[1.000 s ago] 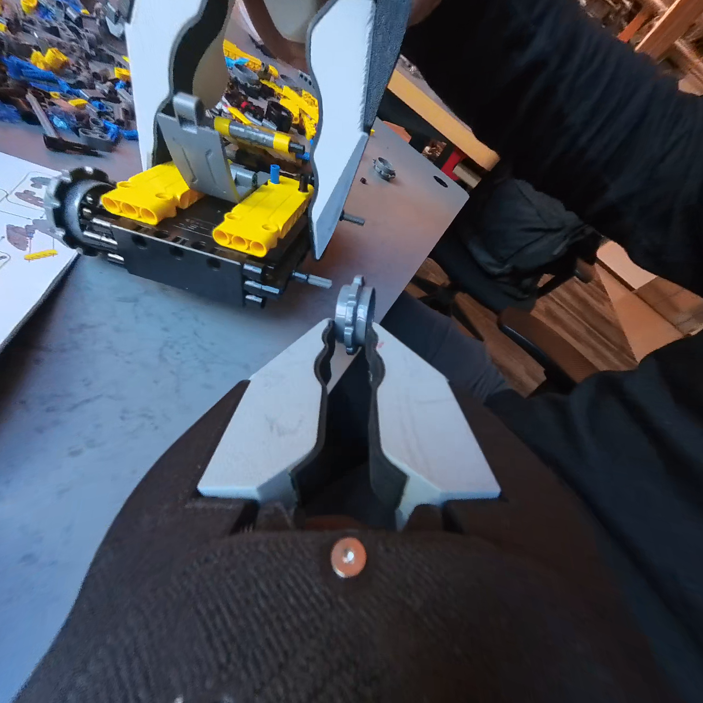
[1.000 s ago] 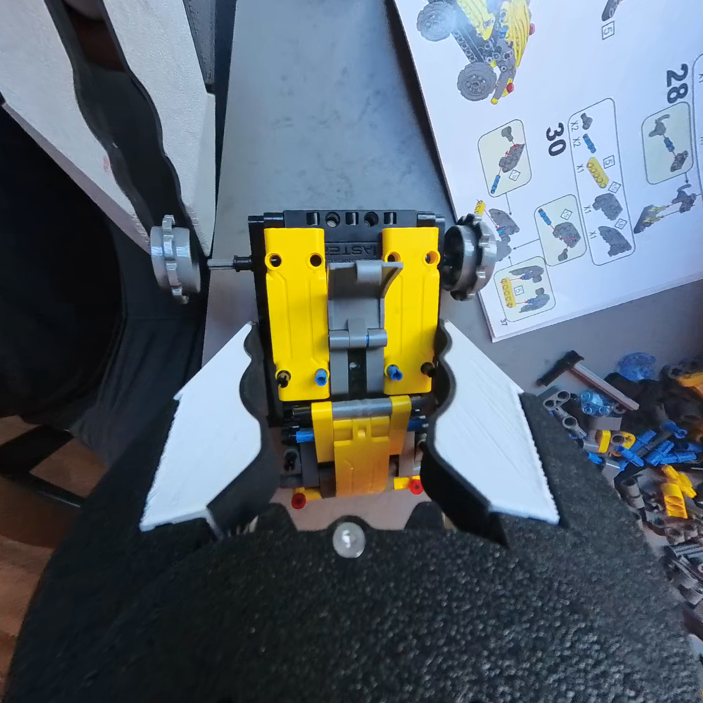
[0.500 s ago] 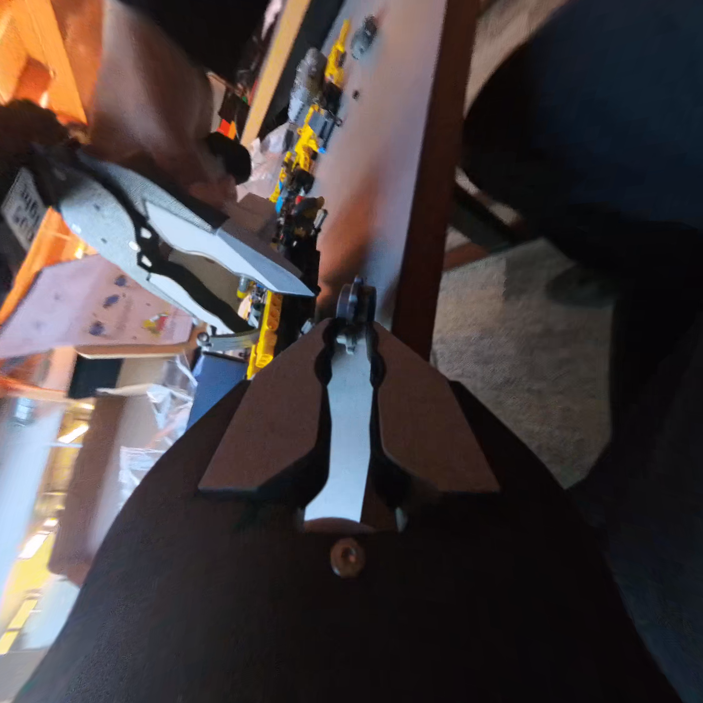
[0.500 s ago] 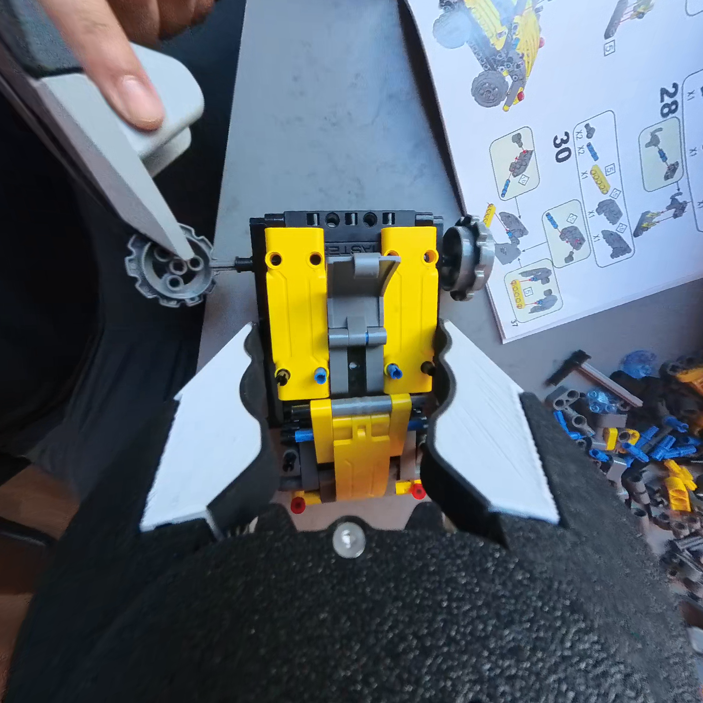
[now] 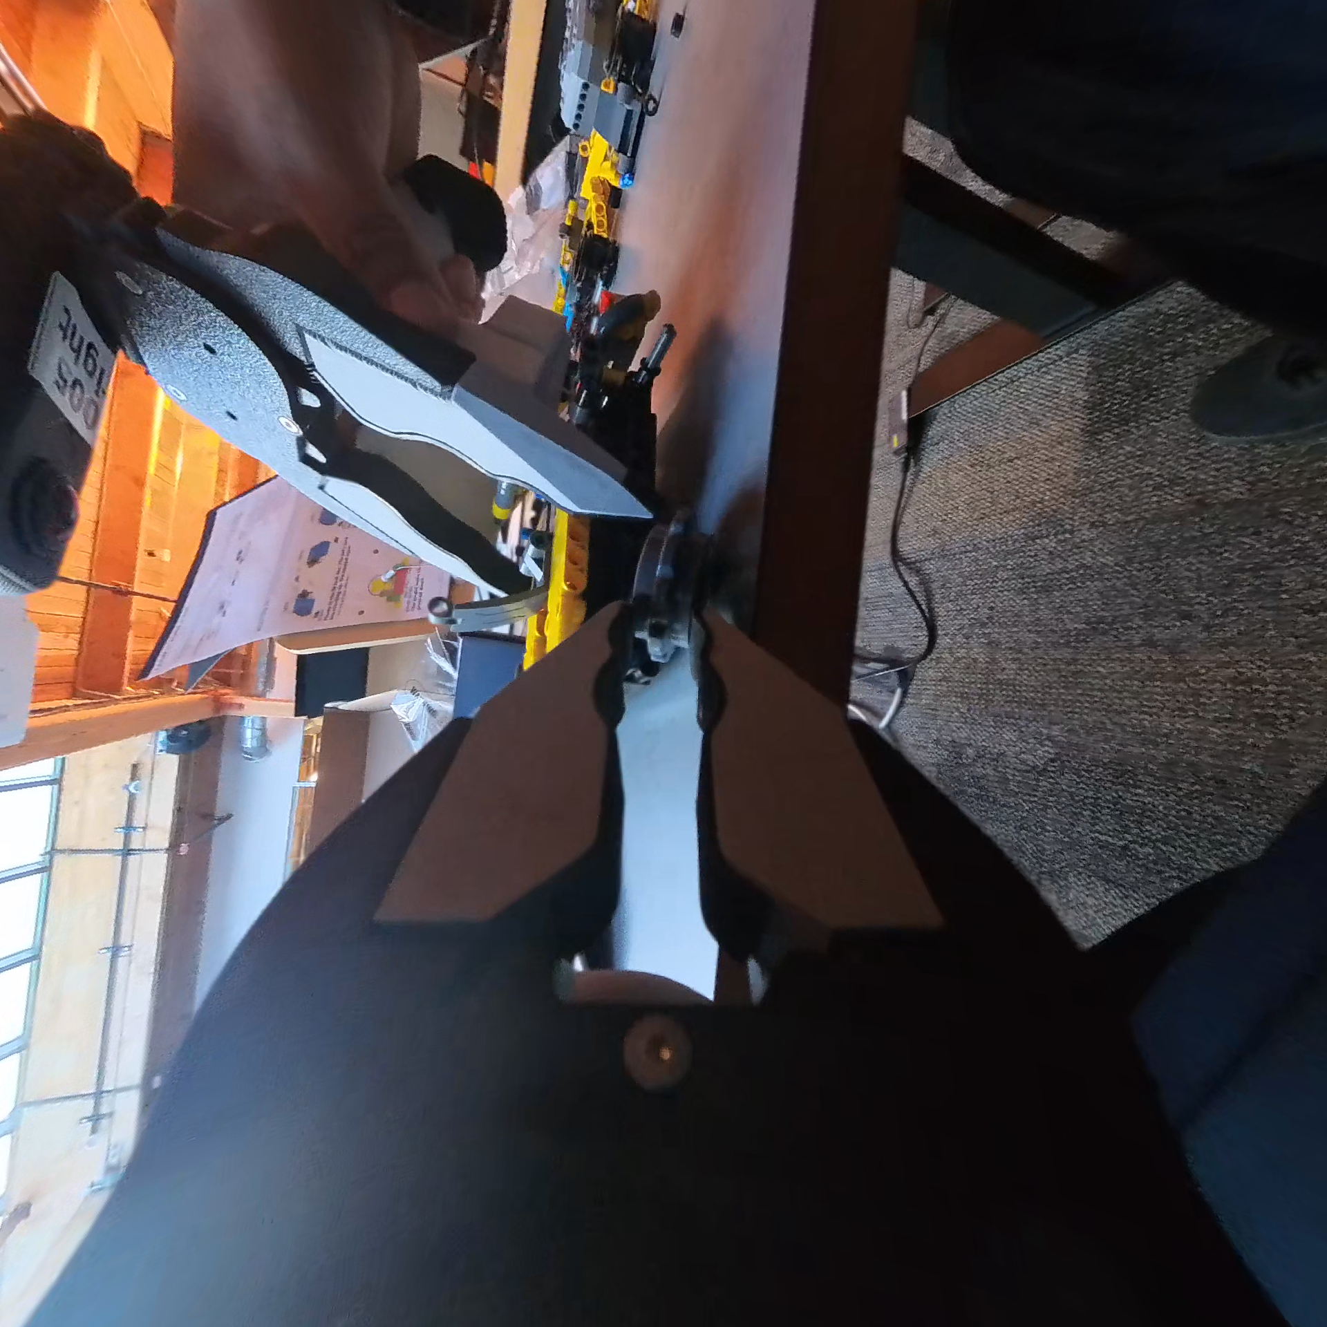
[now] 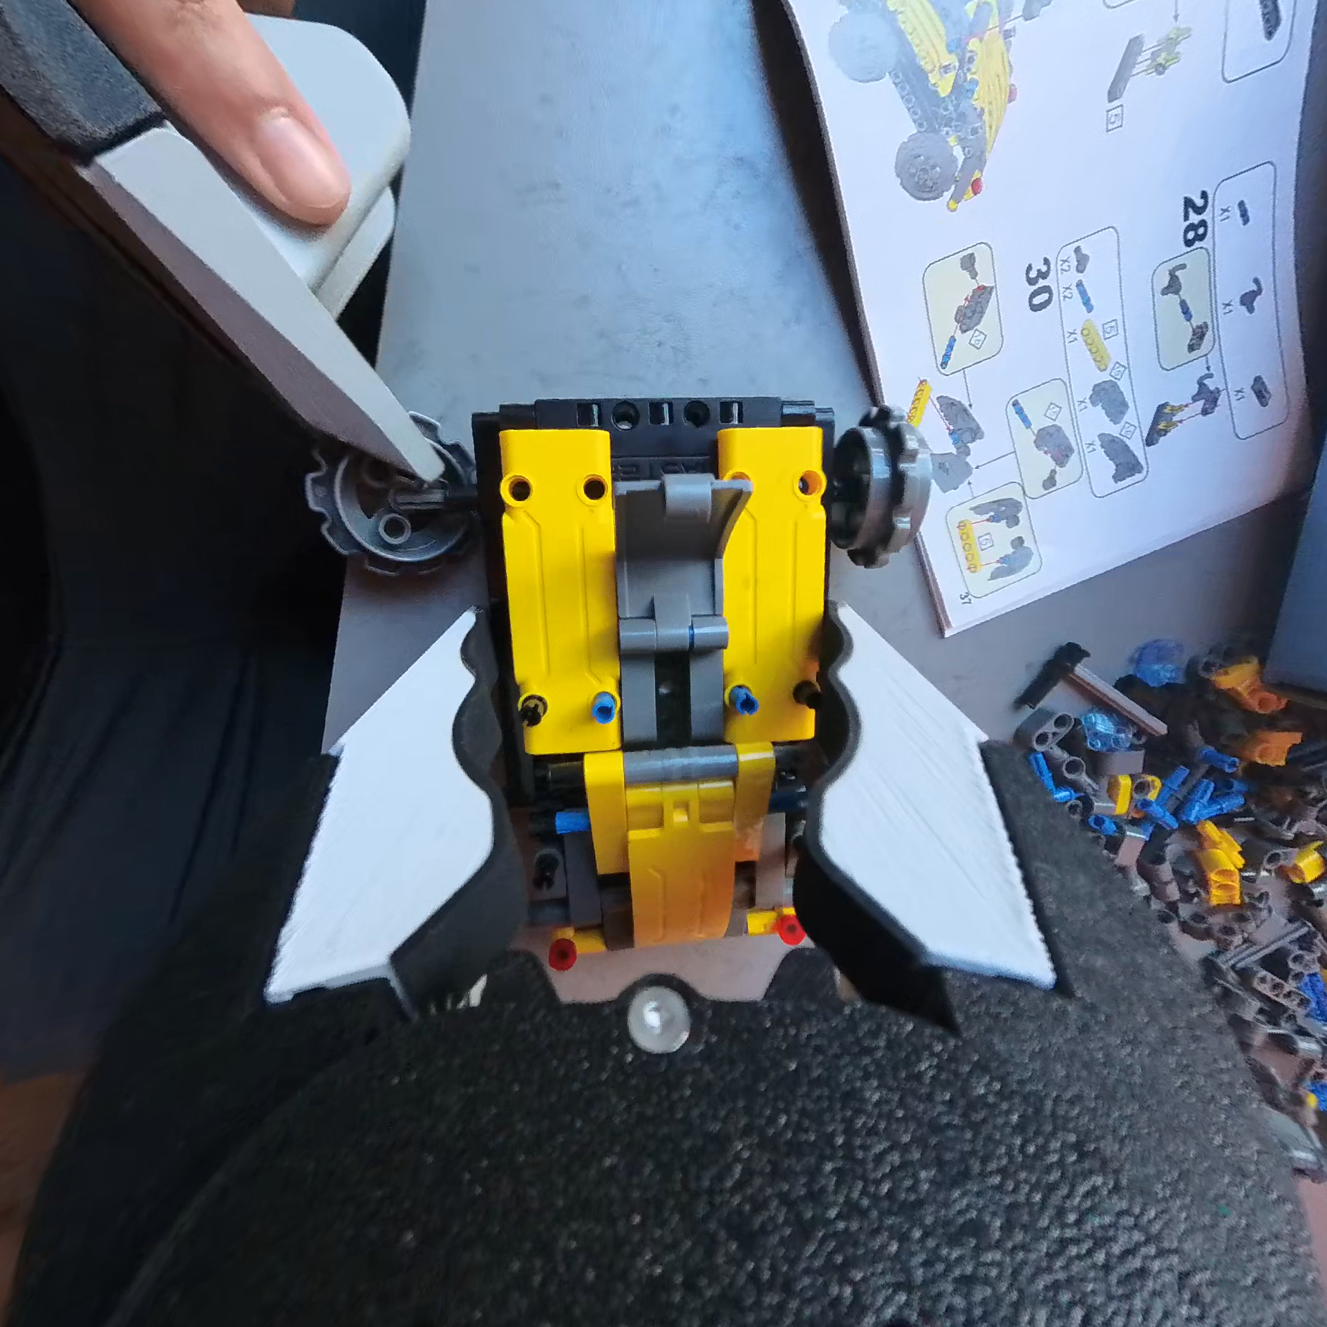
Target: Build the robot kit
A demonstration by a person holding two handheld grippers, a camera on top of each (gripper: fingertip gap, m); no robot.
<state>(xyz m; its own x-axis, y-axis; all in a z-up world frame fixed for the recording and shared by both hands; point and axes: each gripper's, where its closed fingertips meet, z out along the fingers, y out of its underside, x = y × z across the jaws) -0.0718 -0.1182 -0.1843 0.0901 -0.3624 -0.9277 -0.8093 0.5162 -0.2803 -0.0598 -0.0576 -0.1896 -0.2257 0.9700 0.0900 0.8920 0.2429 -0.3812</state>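
Right claw: my right gripper (image 6: 660, 725) is clamped on the yellow, black and grey brick-built vehicle body (image 6: 660, 646), one white finger (image 6: 402, 811) on each flank, dark pads pressed to its sides.
Vehicle body: it lies on the grey tabletop (image 6: 603, 237), close to the table's edge, its black beam end pointing away from me and its yellow sloped panel nearest my wrist.
Left claw: my left gripper (image 5: 664, 639) is closed on a grey toothed wheel hub (image 5: 664, 596), pinching it by its rim at the fingertips.
Hub position: seen from the right wrist, the grey toothed wheel hub (image 6: 391, 513) sits against the thin black axle stub (image 6: 438, 495) at the body's left side, just past the table edge; whether it is fully seated I cannot tell.
Left finger tip: its grey point (image 6: 402, 438) lies over the hub's face, and a person's finger (image 6: 258, 122) rests on the gripper above it.
Opposite side: a matching dark grey toothed hub (image 6: 879, 485) is on the body's right side.
Around: a white instruction sheet (image 6: 1077, 301) with build diagrams lies to the right, and below it a heap of loose blue, yellow, orange and grey brick pieces (image 6: 1185, 811).
Left wrist view: tilted sideways, it shows my right gripper (image 5: 503, 467) reaching over the body from the left.
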